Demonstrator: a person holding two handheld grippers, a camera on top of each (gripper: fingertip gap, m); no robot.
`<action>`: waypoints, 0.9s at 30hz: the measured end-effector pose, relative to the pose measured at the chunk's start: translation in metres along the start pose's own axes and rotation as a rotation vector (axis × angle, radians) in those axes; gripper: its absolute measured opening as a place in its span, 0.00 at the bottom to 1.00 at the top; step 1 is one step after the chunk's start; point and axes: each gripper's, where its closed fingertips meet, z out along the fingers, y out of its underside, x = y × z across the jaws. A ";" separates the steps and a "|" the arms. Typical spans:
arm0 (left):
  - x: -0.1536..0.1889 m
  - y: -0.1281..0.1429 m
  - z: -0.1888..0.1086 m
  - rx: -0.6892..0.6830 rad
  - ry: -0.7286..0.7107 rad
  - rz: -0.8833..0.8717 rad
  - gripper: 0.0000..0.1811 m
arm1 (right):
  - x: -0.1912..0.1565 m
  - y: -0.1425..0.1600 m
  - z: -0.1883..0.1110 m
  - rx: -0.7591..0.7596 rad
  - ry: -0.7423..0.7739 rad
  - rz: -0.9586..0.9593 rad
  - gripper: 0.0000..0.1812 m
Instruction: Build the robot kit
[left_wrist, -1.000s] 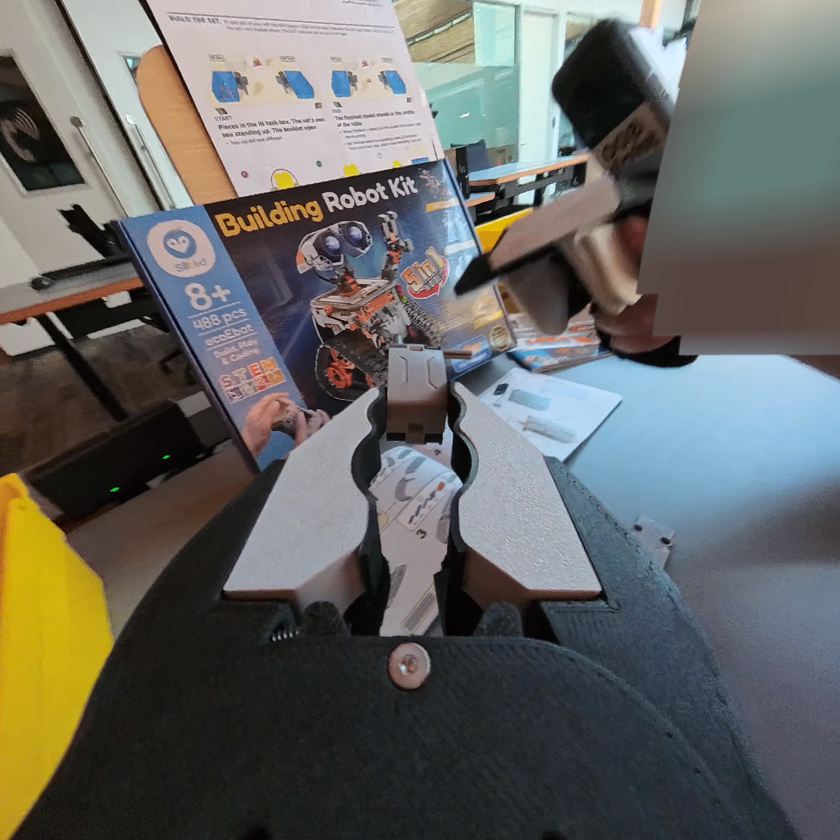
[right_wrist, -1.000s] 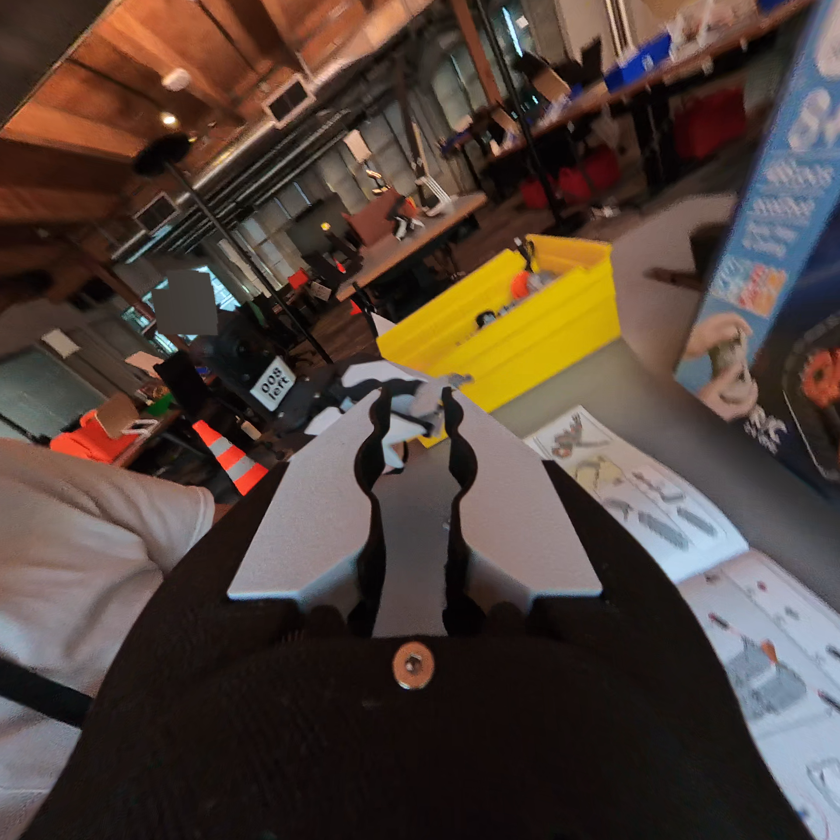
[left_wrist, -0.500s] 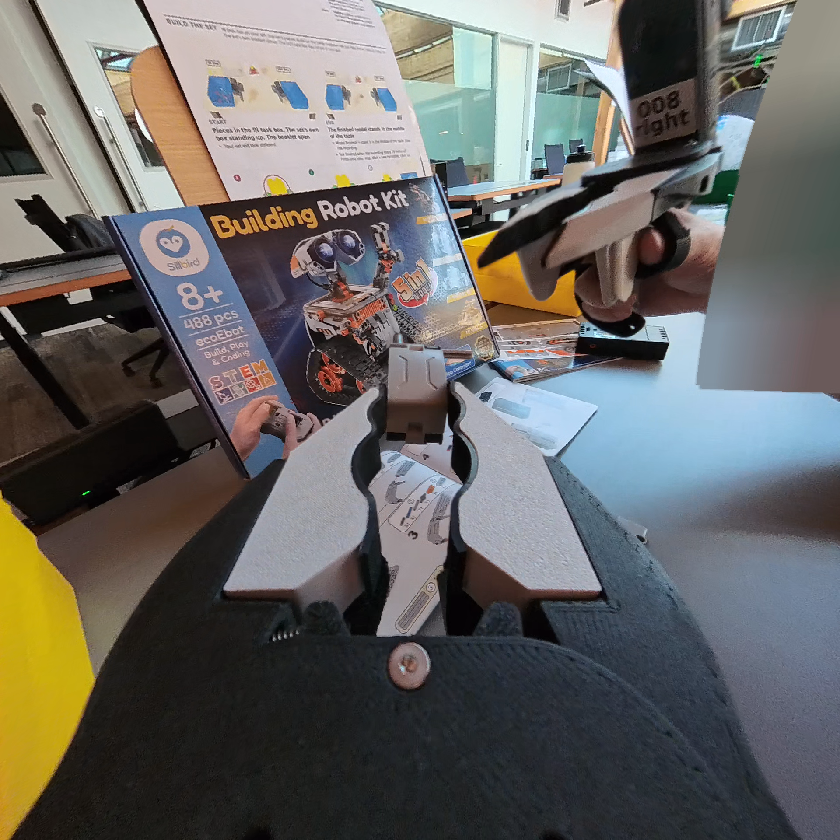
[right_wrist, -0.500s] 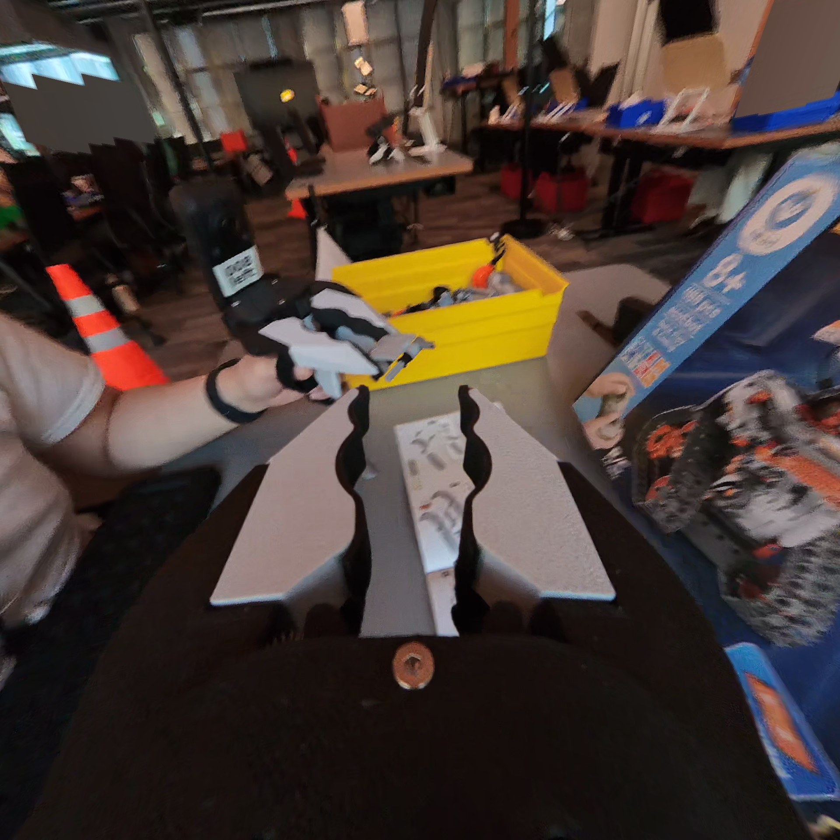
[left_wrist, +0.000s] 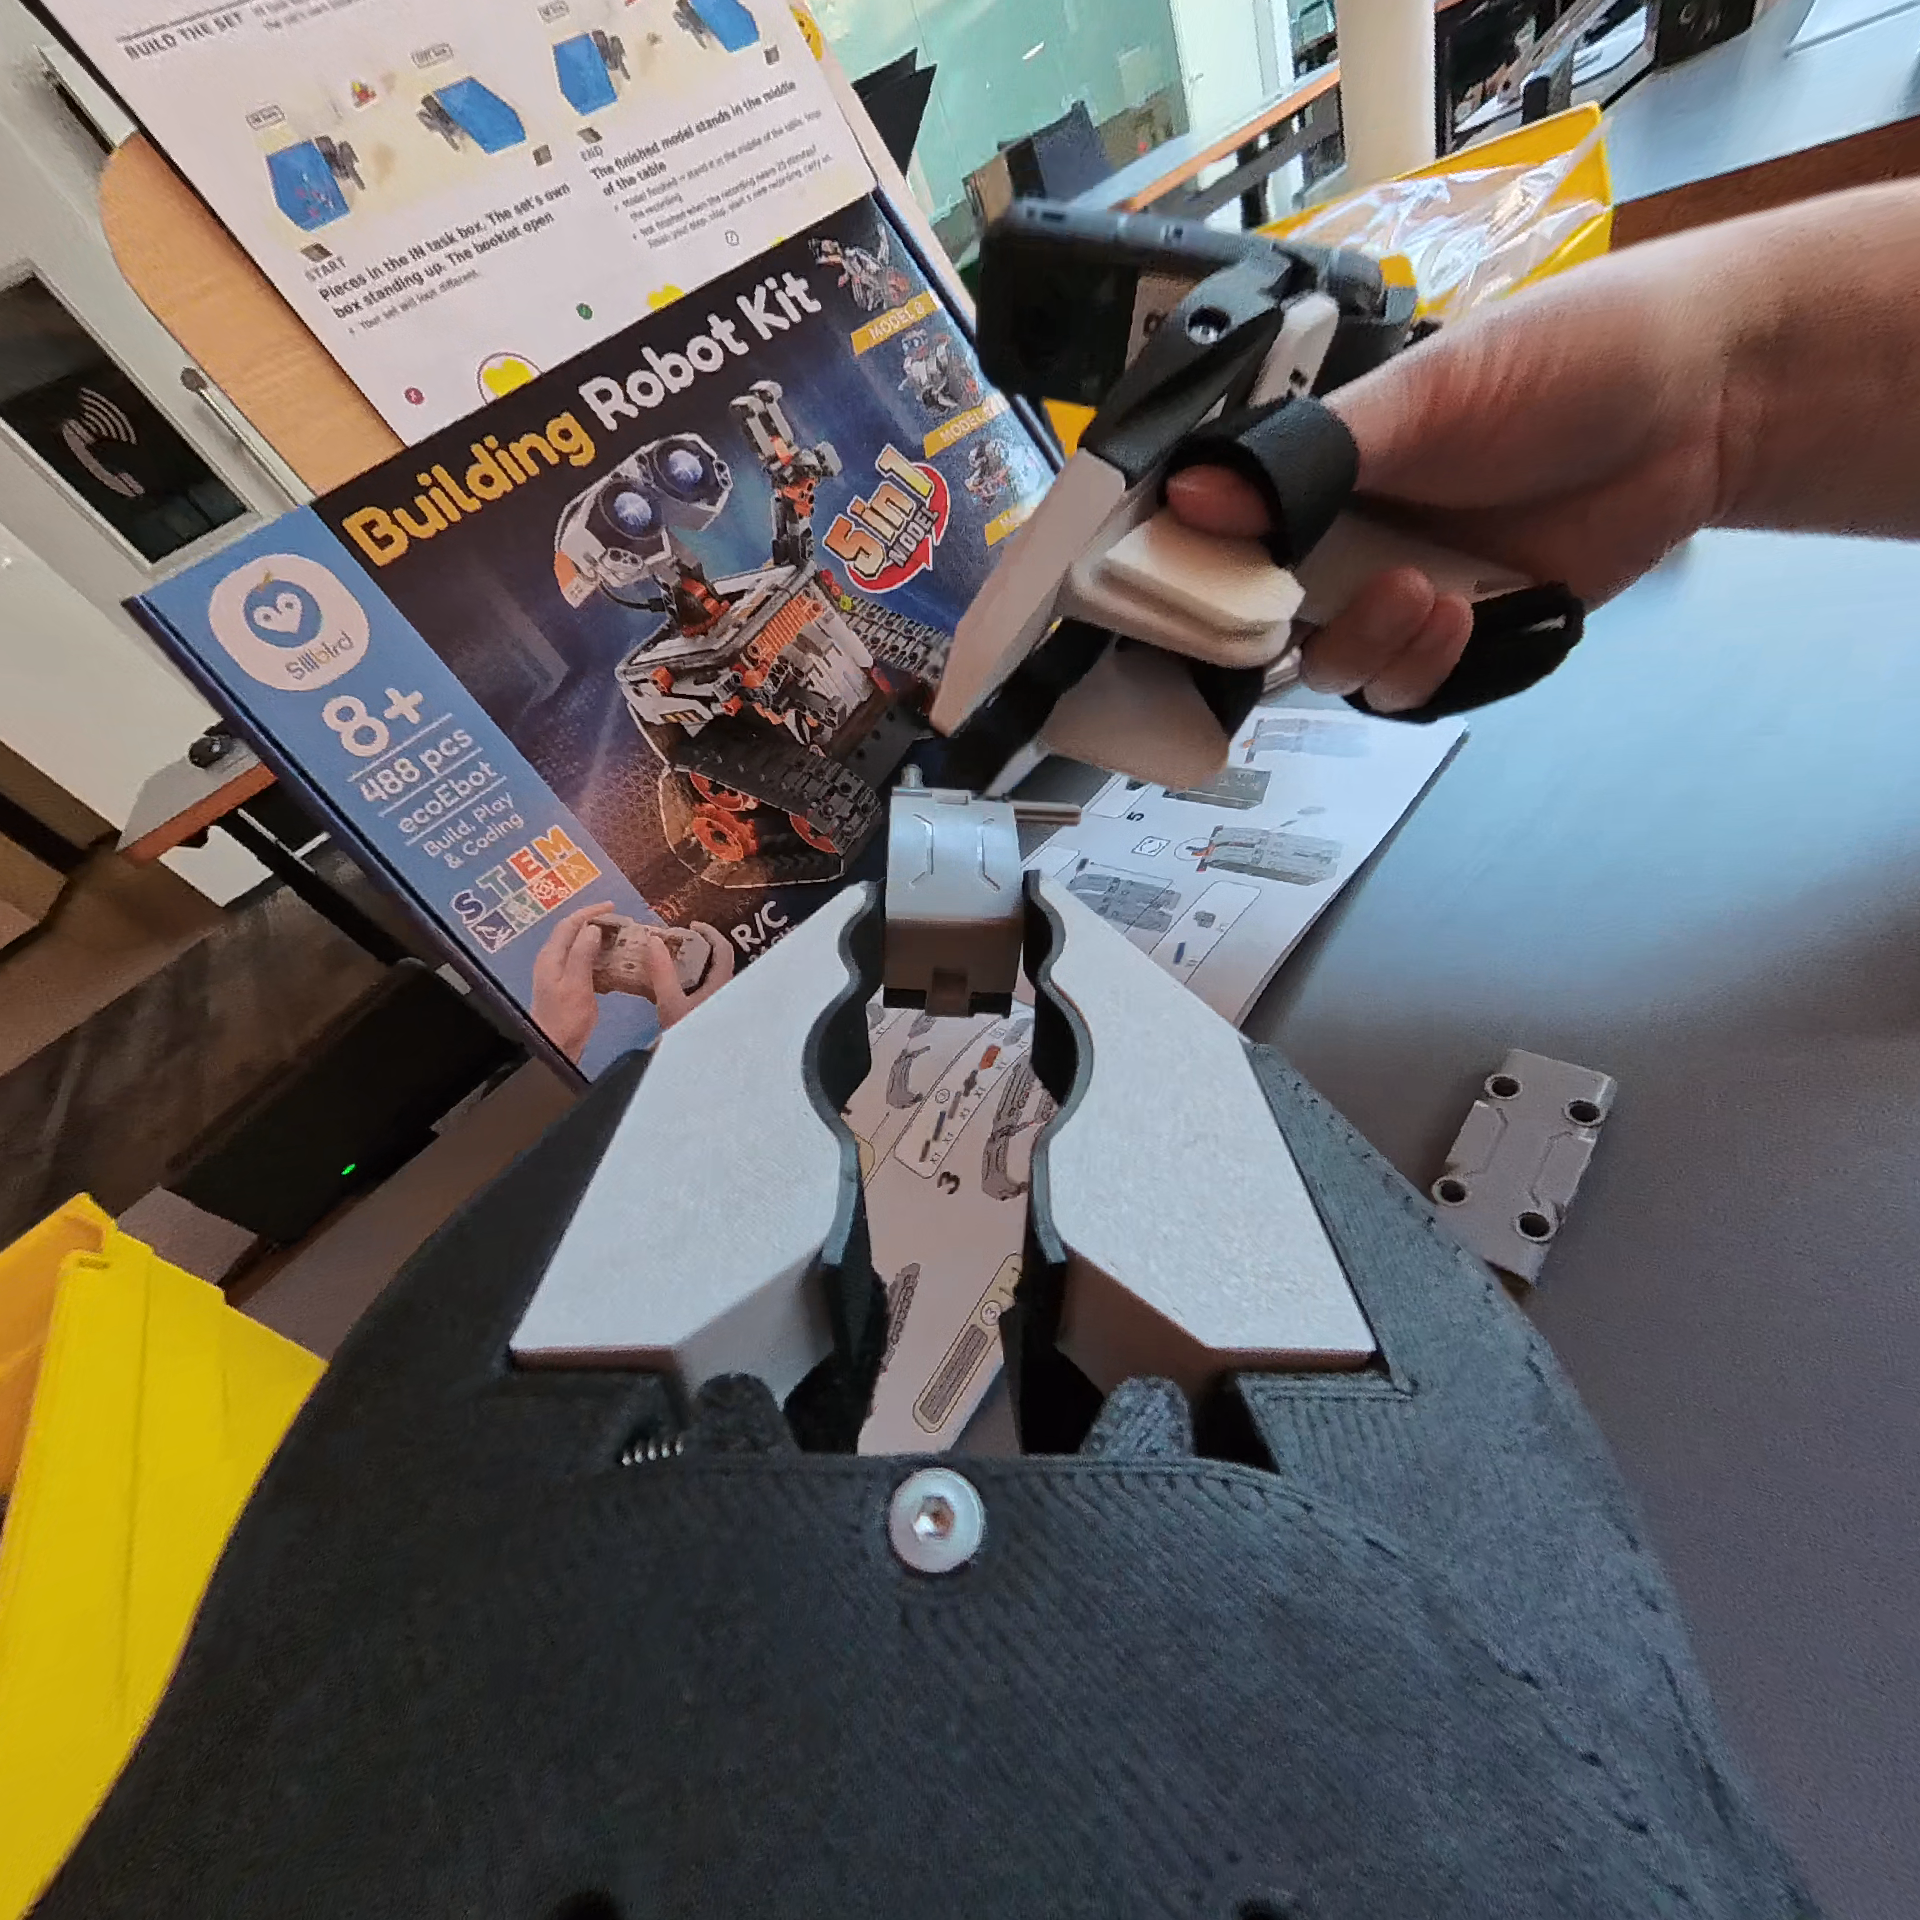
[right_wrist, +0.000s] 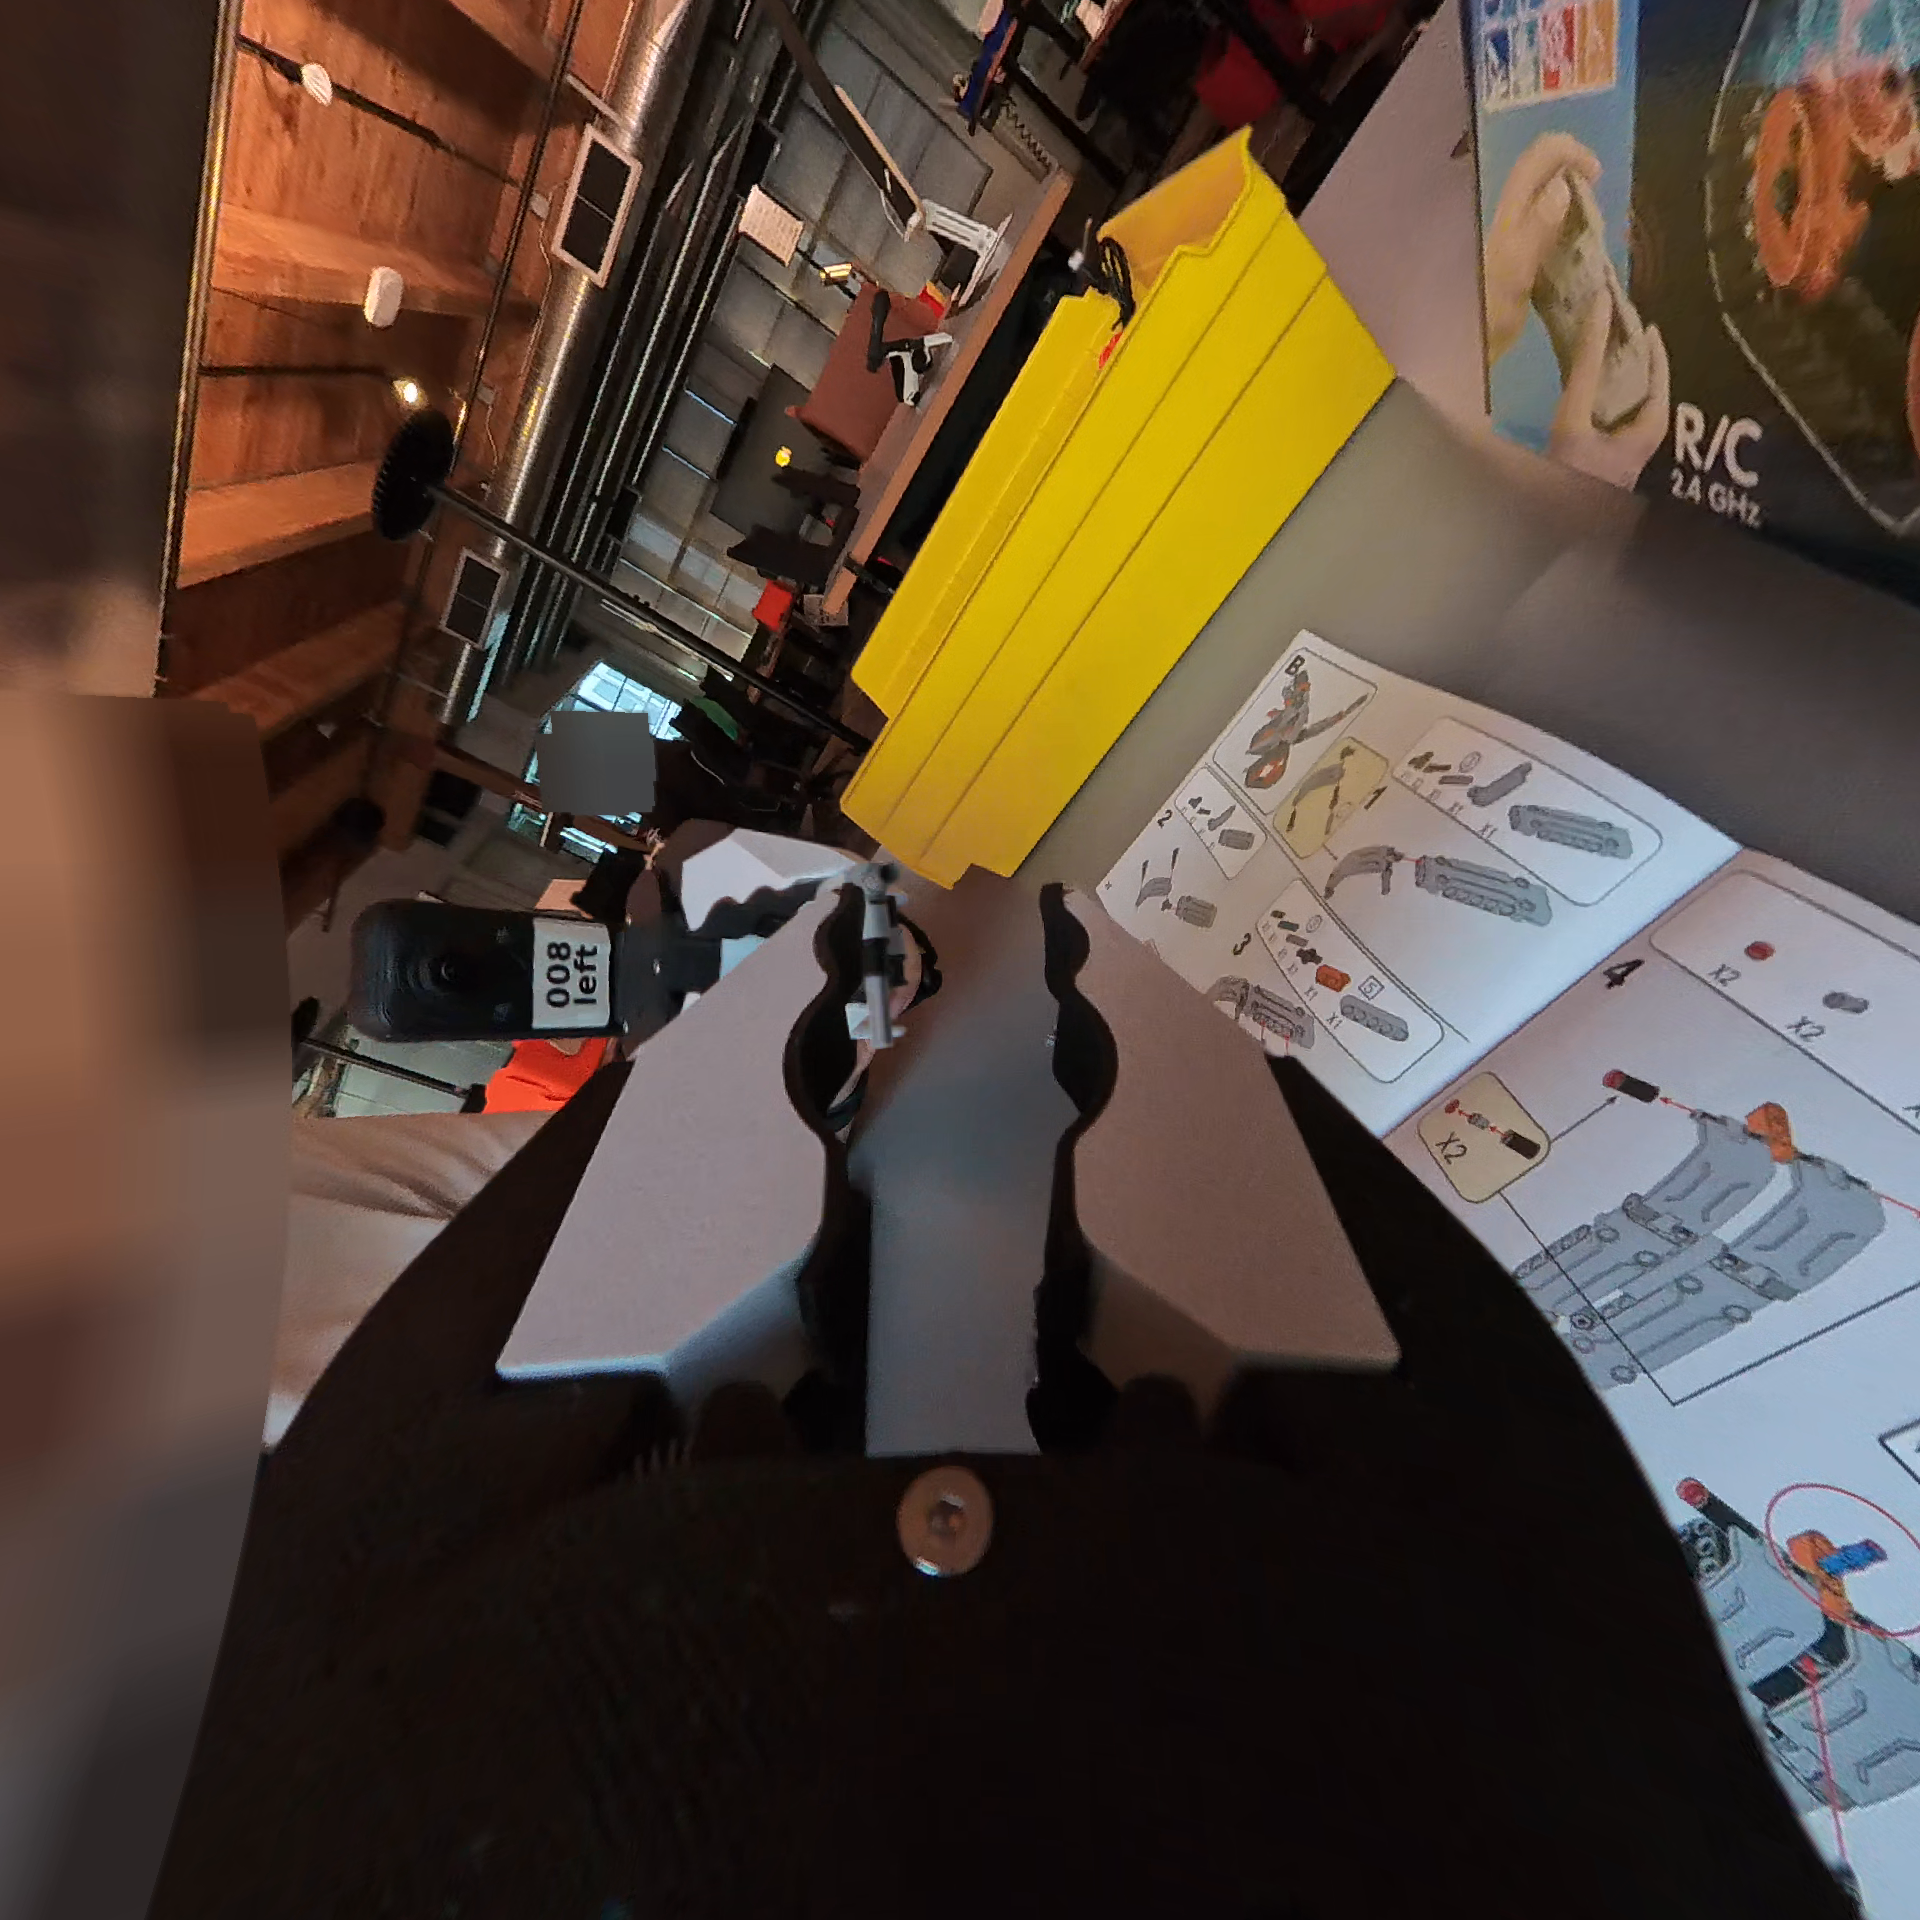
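Note:
My left gripper (left_wrist: 948, 914) is shut on a small grey building piece (left_wrist: 951, 883) and holds it above the open instruction booklet (left_wrist: 1195, 862). A short pin sticks out of the piece's top right. My right gripper (left_wrist: 966, 753), held by a hand, points down at that piece, with its tips just above the pin. In the right wrist view the right gripper (right_wrist: 940, 914) is open and rolled sideways. The grey piece (right_wrist: 878, 966) sits close to its left finger, with the left gripper's camera body (right_wrist: 468, 971) behind it.
A blue robot kit box (left_wrist: 582, 644) stands behind the booklet, with a printed sheet (left_wrist: 468, 156) above it. A flat grey plate (left_wrist: 1522, 1164) lies on the grey table (left_wrist: 1662, 935). A yellow bin (left_wrist: 114, 1507) is at the left, and another (left_wrist: 1455, 208) at the far right. There is about 4 cm between the tips of the two grippers. From the left gripper's tips to the flat grey plate (left_wrist: 1522, 1164) is close to 12 cm.
The right gripper came down from high at the right to just above the held piece and rolled sideways. The left gripper kept hold of the piece and tilted slightly.

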 end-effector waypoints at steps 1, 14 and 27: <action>0.000 -0.001 -0.001 0.006 0.007 -0.013 0.14 | 0.000 0.003 0.002 -0.013 -0.009 0.011 0.19; 0.010 -0.004 0.001 0.036 0.058 -0.013 0.14 | -0.029 0.026 0.015 -0.130 -0.207 0.118 0.04; 0.011 -0.003 0.002 0.029 0.055 -0.011 0.14 | -0.042 0.029 0.016 -0.136 -0.382 0.252 0.07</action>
